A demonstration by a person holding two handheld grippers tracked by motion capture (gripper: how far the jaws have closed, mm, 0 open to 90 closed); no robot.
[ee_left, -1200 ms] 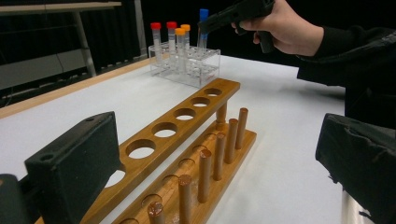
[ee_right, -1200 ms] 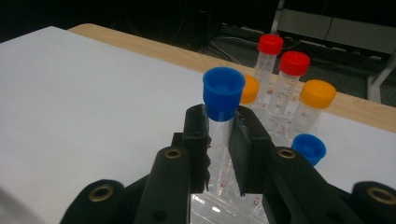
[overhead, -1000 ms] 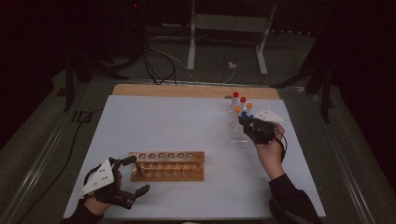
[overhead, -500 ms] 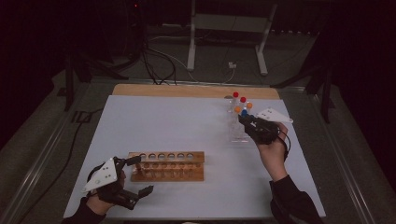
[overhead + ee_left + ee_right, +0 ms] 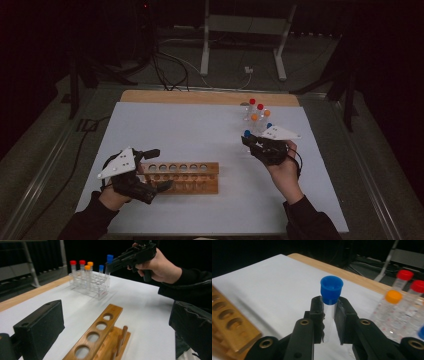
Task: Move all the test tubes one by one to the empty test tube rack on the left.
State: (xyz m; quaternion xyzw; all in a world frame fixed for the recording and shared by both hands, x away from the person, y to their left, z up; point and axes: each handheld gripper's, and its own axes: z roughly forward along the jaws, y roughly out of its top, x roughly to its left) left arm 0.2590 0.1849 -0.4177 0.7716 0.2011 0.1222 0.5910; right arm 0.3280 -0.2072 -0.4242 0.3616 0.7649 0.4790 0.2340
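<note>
The right tool (image 5: pixel 329 322) was pinching a blue-capped tube (image 5: pixel 331 293) just under its cap, holding it upright above the tabletop (image 5: pixel 200 125), close beside the clear rack (image 5: pixel 92 285) on the rack's near side. That rack held more capped tubes, red (image 5: pixel 252 102), orange (image 5: pixel 254 117) and another blue (image 5: pixel 101 267). The left tool (image 5: pixel 150 170) was spread wide and held nothing, its jaws standing on either side of the left end of the wooden rack (image 5: pixel 182 176), whose row of holes was empty.

The tube looked like thin clear plastic: light and stiff, but smooth and probably slippery between flat pads. The hold just below the cap seemed sound, since the wider cap would likely catch on the pads if the tube began to slide down. A hard squeeze could crack or bow the wall, so a moderate grip seemed best. Keeping it vertical would help it enter a hole in the wooden rack cleanly. That rack looked light enough to shift when nudged, so steadying its end with the left tool seemed sensible.
</note>
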